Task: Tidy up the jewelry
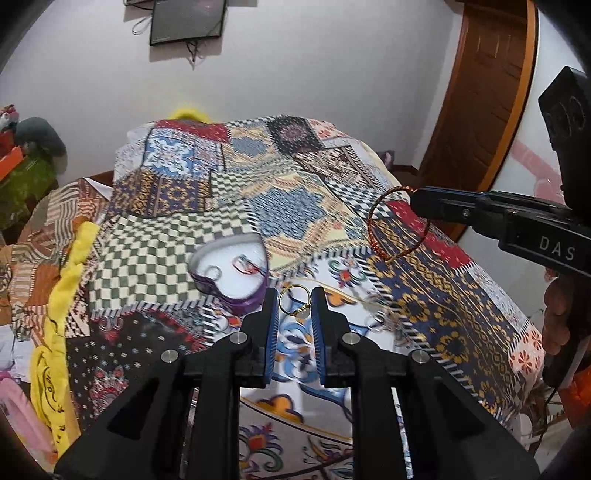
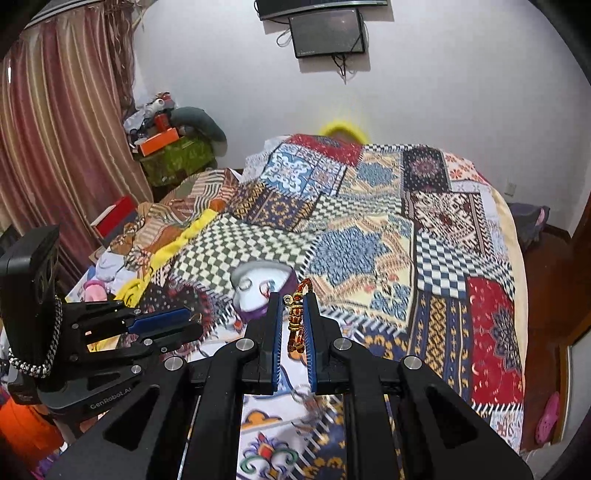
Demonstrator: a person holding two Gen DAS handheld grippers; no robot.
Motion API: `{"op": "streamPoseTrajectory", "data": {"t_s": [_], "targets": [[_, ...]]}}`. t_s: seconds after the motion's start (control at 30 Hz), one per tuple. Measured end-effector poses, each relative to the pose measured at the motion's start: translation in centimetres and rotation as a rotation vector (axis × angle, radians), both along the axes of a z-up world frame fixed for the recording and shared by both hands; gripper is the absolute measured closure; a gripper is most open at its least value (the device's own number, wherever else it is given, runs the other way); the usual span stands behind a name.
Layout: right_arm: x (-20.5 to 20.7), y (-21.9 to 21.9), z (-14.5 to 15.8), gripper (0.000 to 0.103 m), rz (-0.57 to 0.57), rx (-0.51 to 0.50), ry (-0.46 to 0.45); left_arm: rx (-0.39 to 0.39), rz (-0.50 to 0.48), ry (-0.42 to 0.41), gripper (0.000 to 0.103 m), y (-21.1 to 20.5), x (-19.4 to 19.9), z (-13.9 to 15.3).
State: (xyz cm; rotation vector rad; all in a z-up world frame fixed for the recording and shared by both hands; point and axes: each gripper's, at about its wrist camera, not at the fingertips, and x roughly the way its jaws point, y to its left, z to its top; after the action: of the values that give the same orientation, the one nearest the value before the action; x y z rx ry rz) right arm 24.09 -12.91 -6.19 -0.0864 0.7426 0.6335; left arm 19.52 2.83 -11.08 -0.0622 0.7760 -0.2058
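My left gripper (image 1: 294, 302) is shut on a gold ring (image 1: 294, 300) with a pale stone, held above the patchwork bedspread. My right gripper (image 2: 293, 308) is shut on a red-orange beaded bracelet (image 2: 297, 321); in the left wrist view the bracelet (image 1: 397, 223) hangs as a hoop from the right gripper (image 1: 415, 201) at right. A heart-shaped purple box (image 1: 231, 267) with a white inside lies open on the bed just left of my left gripper; it holds a silver ring and a red piece. The box also shows in the right wrist view (image 2: 264, 290), ahead of the right fingertips.
More silver rings and chains (image 1: 384, 317) lie loose on the bedspread (image 1: 295, 192) right of my left gripper. Yellow cloth (image 1: 70, 280) and clutter sit along the bed's left side. A wooden door (image 1: 487, 92) stands at right; a dark screen (image 2: 327, 33) hangs on the wall.
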Motion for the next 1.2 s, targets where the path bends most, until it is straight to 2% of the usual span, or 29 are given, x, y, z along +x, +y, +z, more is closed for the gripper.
{"op": "streamPoseTrajectory", "data": {"t_s": [0.23,0.57,0.9,1.2], "targets": [[1.1,2.3,0.3,0.093,0.018,0.01,-0.007,0.017,0.037,-0.013,0.087,1.7,1.2,0.1],[3.2,6.1,-0.9,0.093,0.055,0.007,0.036,0.051,0.069,0.007,0.087,3.4,3.6,-1.5],[5.8,9.2,-3.2,0.093,0.093,0.008,0.141,0.039,0.089,0.065,0.087,4.7,6.1,-3.8],[8.0,10.9,-6.3,0.093,0.115,-0.042,0.234,0.047,0.075,0.102,0.087,4.4,7.8,-5.7]]}}
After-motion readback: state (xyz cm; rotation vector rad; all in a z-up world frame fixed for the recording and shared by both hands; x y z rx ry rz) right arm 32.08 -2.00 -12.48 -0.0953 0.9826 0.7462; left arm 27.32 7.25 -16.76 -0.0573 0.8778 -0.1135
